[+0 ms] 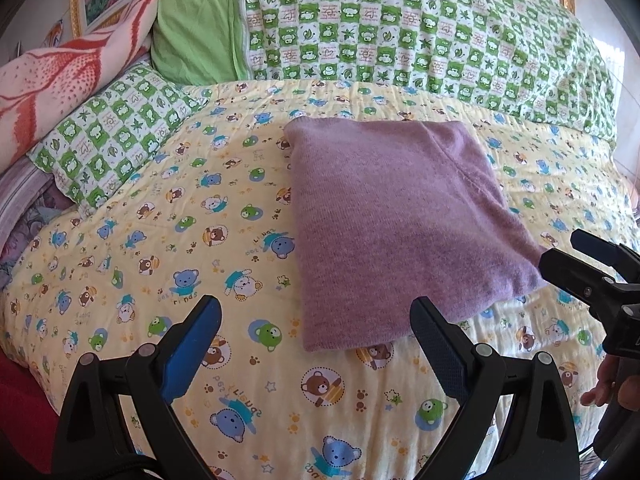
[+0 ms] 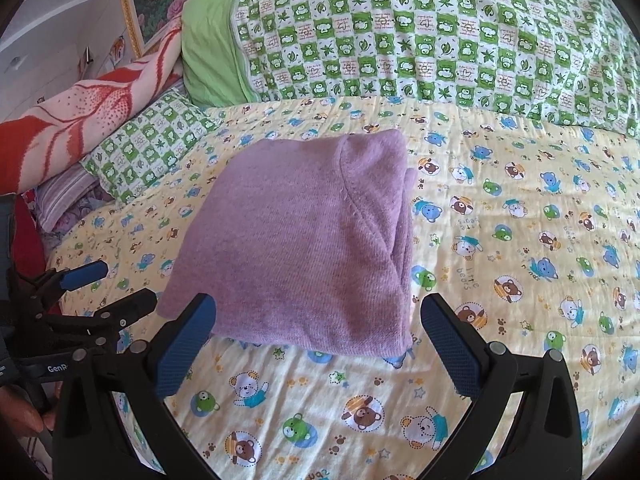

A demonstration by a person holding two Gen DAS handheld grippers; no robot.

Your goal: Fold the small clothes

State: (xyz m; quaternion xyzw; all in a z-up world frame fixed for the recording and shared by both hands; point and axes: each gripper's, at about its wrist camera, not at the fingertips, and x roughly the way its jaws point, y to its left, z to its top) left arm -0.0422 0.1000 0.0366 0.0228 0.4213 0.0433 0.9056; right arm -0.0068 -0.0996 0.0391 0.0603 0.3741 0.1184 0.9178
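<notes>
Sunlight falls across a bed (image 1: 120, 264) spread with a yellow quilt printed with cartoon bears. Above its near edge the left hand-held gripper (image 1: 316, 332) hangs with its blue-padded fingers (image 1: 192, 352) spread wide, holding nothing and touching nothing. The right hand-held gripper (image 2: 318, 330) is just as wide apart and just as empty, its fingers (image 2: 448, 344) hovering at the near edge of a folded purple sweater (image 2: 304, 240). From the left camera that sweater (image 1: 396, 220) lies flat on the middle of the quilt as a thick, rough square with a seam running slantwise across its top, and the right tool reaches in from the side close by its right corner, though contact cannot be told. In the right camera the left tool stands off to the left, and white letters reading "GenR" show on its black body before the rest is cut off.

Writing on the quilt is partly legible: "little bears" beside one blue bear, and "best friends" in fragments elsewhere. Farther back a green-and-white checked cover (image 2: 440, 40) lies over bedding, a matching pillow (image 1: 116, 136) rests at the left, and a red-and-white blanket (image 1: 60, 80) is heaped beyond it. A gold picture frame (image 2: 134, 8) hangs on the wall behind.
</notes>
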